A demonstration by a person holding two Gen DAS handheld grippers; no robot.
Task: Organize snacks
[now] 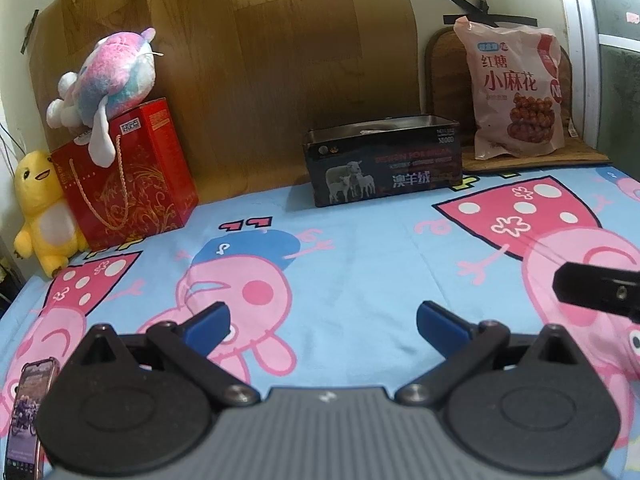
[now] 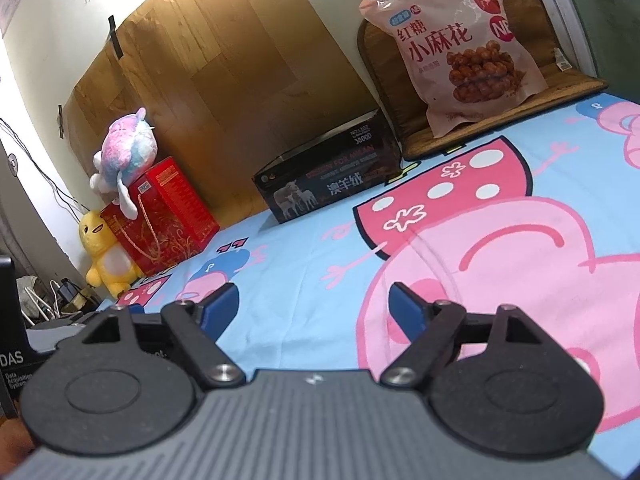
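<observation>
One snack bag beyond right gripper

Left gripper gapes empty at lower centre; black box mid-frame, snack bag (pink) upper right.

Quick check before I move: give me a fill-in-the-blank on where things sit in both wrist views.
1. The pink snack bag printed with fried dough twists leans upright on a brown ____.
2. The open black box with sheep pictures stands to the ____ of that bag.
3. The pastel plush toy lies on top of the ____ gift bag.
4. The left tool and right tool both hold ____.

Missing words: mat; left; red; nothing
</observation>
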